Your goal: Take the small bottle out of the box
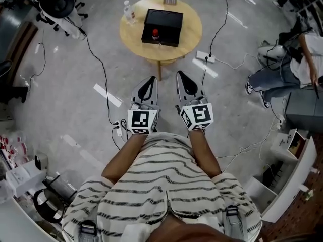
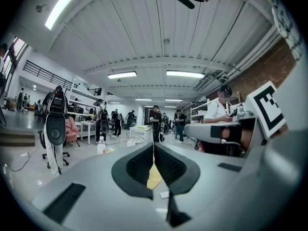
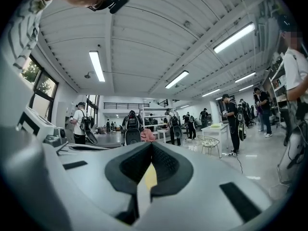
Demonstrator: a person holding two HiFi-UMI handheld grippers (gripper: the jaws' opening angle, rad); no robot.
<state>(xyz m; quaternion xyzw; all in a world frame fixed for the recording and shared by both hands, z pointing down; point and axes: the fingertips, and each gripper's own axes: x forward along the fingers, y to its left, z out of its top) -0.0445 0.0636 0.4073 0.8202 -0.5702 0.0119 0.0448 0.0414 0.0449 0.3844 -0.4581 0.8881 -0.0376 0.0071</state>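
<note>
A black box (image 1: 162, 26) lies open on a round wooden table (image 1: 192, 34) at the top of the head view. Inside it, near its front edge, stands a small bottle with a red cap (image 1: 155, 34). A clear water bottle (image 1: 129, 11) stands on the table left of the box; it also shows in the left gripper view, water bottle (image 2: 101, 146). My left gripper (image 1: 151, 78) and right gripper (image 1: 180, 73) are held side by side over the floor, well short of the table, pointing level toward it. Both the left gripper (image 2: 153, 146) and the right gripper (image 3: 152, 145) are shut with nothing between the pads.
A power strip (image 1: 205, 57) and cables lie on the floor by the table's leg. A seated person (image 1: 282, 69) is at the right, next to a grey cabinet (image 1: 303, 107). An office chair (image 1: 55, 1) stands at the far left. Several people stand in the hall beyond.
</note>
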